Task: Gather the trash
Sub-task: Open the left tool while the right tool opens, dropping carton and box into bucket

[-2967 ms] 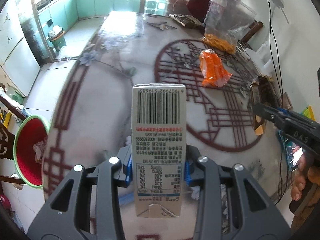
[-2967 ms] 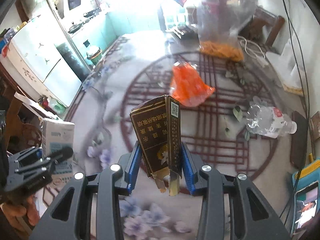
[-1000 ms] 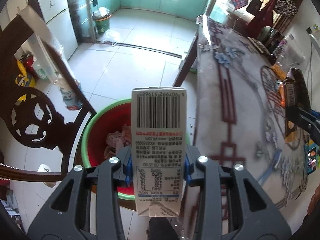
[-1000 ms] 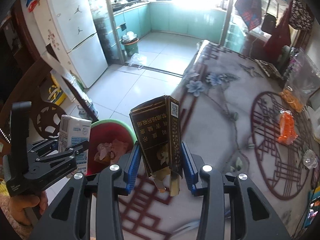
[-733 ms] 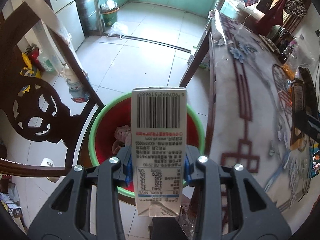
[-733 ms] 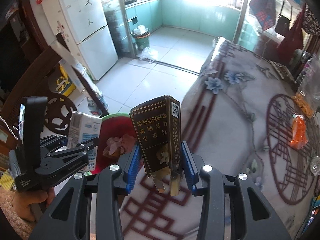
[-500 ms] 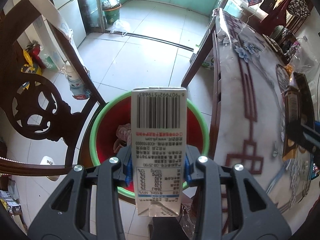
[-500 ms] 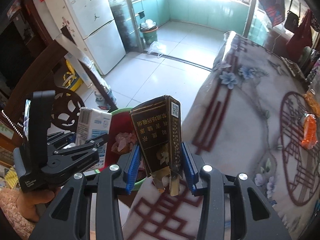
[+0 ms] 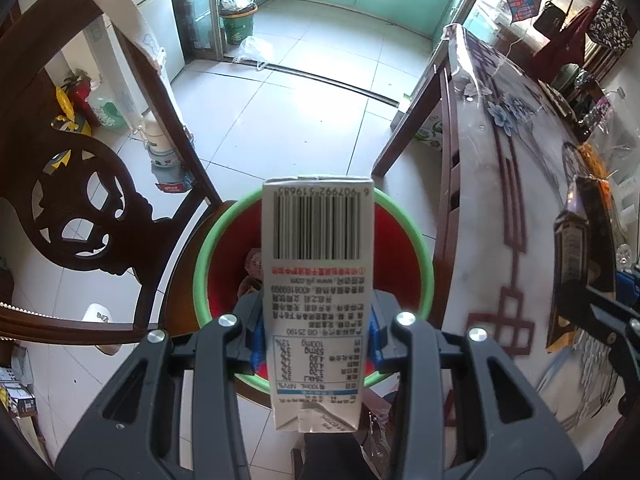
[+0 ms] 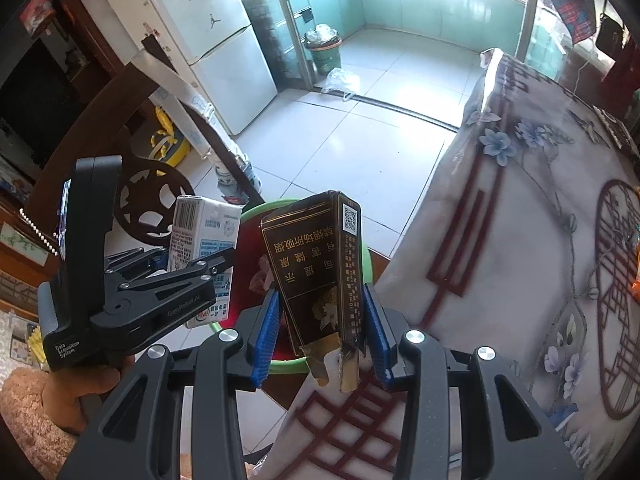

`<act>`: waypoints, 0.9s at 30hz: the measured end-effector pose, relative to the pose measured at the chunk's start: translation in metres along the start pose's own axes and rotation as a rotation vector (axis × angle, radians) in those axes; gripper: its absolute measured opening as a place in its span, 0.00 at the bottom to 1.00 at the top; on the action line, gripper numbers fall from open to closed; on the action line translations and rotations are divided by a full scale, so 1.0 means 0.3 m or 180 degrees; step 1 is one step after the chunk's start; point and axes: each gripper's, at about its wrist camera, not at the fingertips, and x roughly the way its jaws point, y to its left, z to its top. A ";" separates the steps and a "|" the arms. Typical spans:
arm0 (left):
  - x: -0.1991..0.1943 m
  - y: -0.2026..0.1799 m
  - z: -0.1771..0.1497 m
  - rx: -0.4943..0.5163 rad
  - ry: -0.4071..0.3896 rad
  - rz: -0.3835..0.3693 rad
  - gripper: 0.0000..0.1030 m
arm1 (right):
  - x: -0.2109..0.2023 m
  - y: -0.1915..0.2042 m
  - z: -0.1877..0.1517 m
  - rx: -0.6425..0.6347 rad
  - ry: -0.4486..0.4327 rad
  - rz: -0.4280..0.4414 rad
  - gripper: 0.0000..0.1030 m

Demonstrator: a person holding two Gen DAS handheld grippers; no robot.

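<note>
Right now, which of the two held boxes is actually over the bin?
The white milk carton in the left gripper: the red bin shows directly behind it. The dark cigarette box sits nearer the table edge.

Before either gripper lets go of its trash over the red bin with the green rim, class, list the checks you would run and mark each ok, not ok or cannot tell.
1. Left gripper clamps the white milk carton with the barcode: ok.
2. Carton sits over the red bin with the green rim: ok.
3. Right gripper clamps the dark brown cigarette box: ok.
4. Cigarette box fully over the bin's opening, not the patterned tabletop: cannot tell.
5. Bin has room: ok, only a little crumpled waste inside.
</note>
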 end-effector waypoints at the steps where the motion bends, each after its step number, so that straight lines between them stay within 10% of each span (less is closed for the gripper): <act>1: 0.001 0.004 0.000 -0.0008 0.0001 0.0003 0.35 | 0.002 0.004 0.001 -0.0006 0.0006 0.0016 0.38; 25: -0.002 0.052 0.018 -0.0090 -0.0012 0.0043 0.36 | 0.031 0.045 0.020 -0.0112 0.0024 0.0235 0.41; 27: -0.002 0.053 0.019 -0.0100 -0.0031 0.0062 0.50 | 0.026 0.046 0.022 -0.0107 0.0002 0.0258 0.46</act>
